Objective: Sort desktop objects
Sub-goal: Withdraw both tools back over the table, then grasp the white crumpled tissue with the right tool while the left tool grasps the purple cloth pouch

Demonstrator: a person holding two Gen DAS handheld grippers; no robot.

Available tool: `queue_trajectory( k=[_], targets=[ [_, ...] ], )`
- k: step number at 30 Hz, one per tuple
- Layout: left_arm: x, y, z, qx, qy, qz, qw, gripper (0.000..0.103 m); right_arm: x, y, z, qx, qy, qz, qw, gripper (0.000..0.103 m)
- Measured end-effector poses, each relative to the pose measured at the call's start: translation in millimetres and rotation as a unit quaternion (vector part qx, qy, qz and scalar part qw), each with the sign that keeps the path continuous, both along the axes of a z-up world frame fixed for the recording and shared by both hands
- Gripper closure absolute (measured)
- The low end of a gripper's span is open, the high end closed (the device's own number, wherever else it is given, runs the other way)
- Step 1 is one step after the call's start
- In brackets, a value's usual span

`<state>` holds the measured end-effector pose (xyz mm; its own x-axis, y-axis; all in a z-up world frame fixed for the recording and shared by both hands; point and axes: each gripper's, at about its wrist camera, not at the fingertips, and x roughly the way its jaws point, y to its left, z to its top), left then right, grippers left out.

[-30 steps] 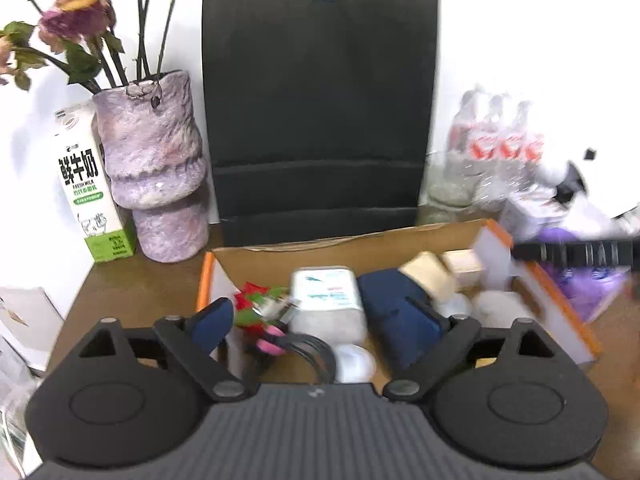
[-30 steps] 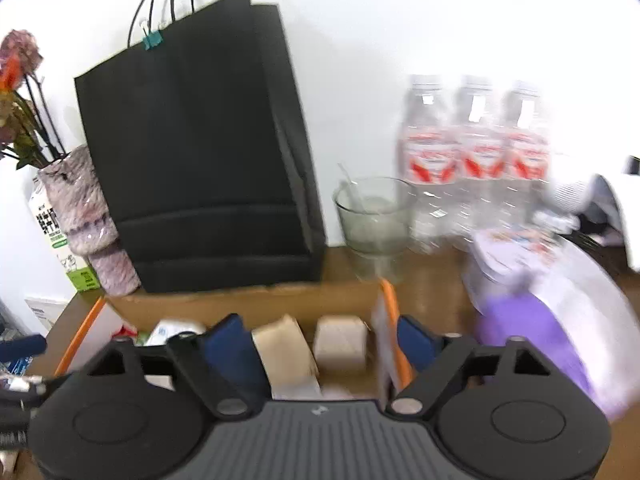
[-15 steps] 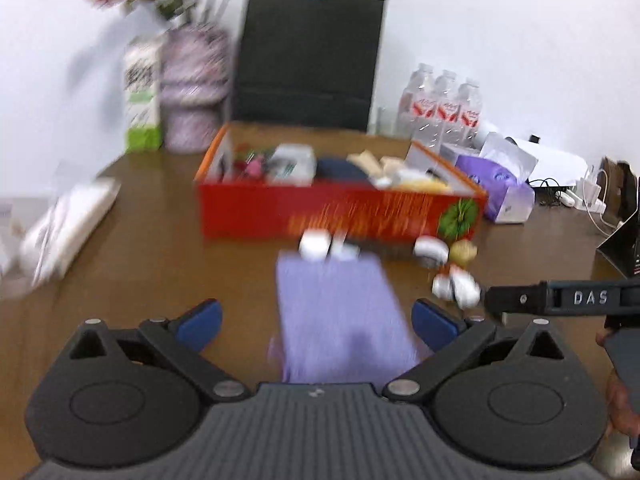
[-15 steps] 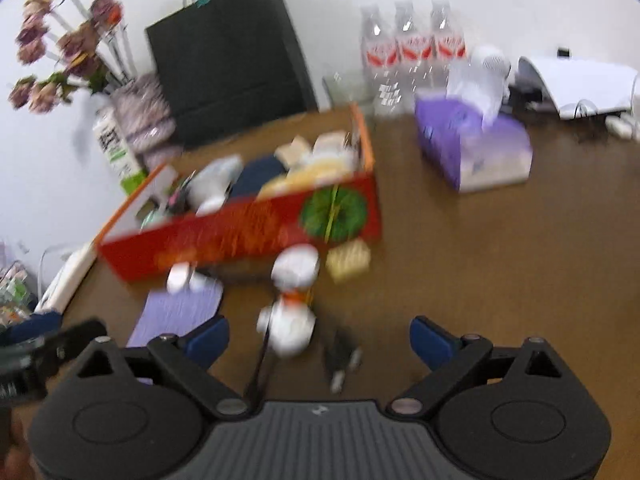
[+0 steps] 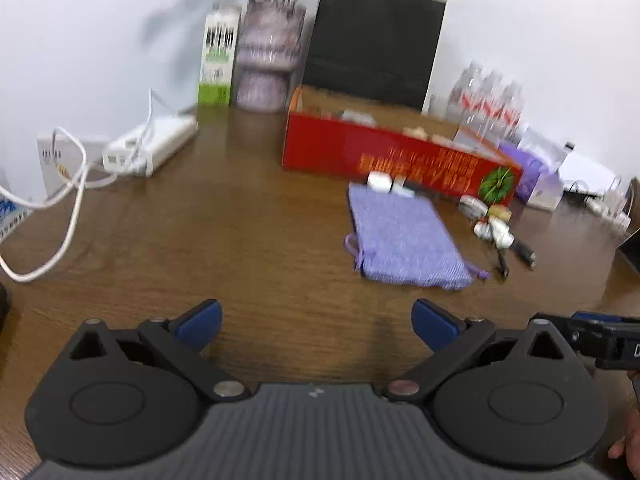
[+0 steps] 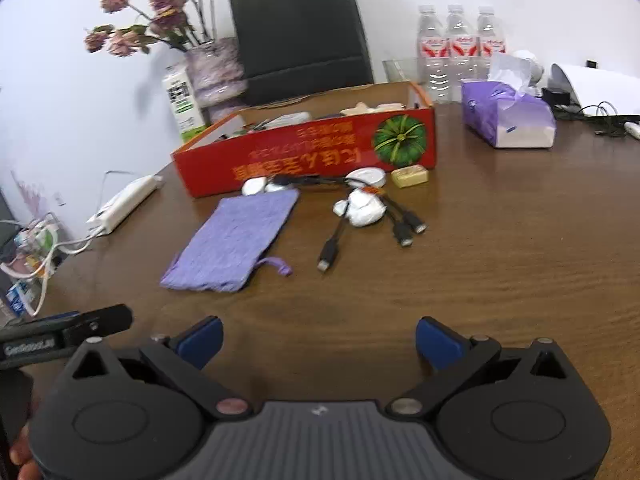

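Both grippers, left gripper [image 5: 316, 318] and right gripper [image 6: 318, 338], stand empty; the left is spread wide, the right's jaws are opening. Flat purple woven pouch [image 6: 236, 236] lies well ahead on brown wooden table [image 6: 500, 264], bare boards between. Black USB cables [image 6: 368, 216] lie beside it. Red cardboard box [image 6: 308, 152] behind holds assorted small items.
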<state>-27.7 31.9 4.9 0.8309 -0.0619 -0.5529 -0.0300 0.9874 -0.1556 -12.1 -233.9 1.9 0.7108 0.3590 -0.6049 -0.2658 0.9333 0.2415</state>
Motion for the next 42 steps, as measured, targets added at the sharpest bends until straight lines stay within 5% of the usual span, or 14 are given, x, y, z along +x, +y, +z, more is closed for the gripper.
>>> queue_trajectory(
  k=[11,19,22,26,27,28,31,33,35,37,38,42],
  targets=[
    [1.0,-15.2,-0.7,0.04,0.009,-0.022,0.9989,0.0,-2.7,-8.4,-2.7,0.034,-0.009,-0.021,0.999,0.0],
    [94.3,-4.7,19.4,-0.055,0.054,-0.051,0.9957,0.0,48.0,9.8,18.0,-0.042,-0.021,0.003,0.999,0.006],
    [130.2,-26.4,19.4,-0.038,0.079,-0.064,0.9941,0.0,79.8,13.1,31.6,-0.077,-0.066,0.003,0.995,0.015],
    [166.8,-71.2,5.5,0.035,0.107,-0.09,0.9895,0.0,137.4,21.6,24.2,-0.097,-0.023,0.011,0.995,0.049],
    [173.1,-78.9,0.2,0.056,0.105,-0.08,0.9896,0.0,148.2,25.1,19.3,-0.106,-0.016,0.009,0.994,0.07],
    [176.0,-82.1,-4.6,0.071,0.092,-0.07,0.9908,0.0,158.6,28.7,13.6,-0.118,-0.009,0.008,0.993,0.077],
    [175.9,-75.1,-11.1,0.056,0.053,-0.071,0.9945,0.002,163.8,28.8,7.6,-0.11,-0.022,-0.012,0.994,0.079],
    [171.5,-67.7,-10.4,0.041,0.037,-0.058,0.9968,0.022,157.8,27.5,5.2,-0.103,-0.033,-0.018,0.994,0.081],
    [167.3,-69.2,-9.7,0.073,0.032,-0.041,0.996,0.053,150.2,26.8,4.4,-0.099,-0.047,-0.025,0.994,0.085],
    [165.5,-68.0,-8.0,0.066,0.031,-0.041,0.9965,0.066,144.5,27.0,10.0,-0.092,-0.058,-0.028,0.994,0.1],
    [165.0,-66.6,-6.9,0.061,0.031,-0.042,0.9967,0.082,142.0,25.3,13.3,-0.082,-0.063,-0.031,0.994,0.1],
    [166.0,-57.4,-4.0,0.025,0.043,-0.047,0.9977,0.098,135.0,19.8,25.1,-0.053,-0.082,-0.031,0.995,0.1]
  ],
)
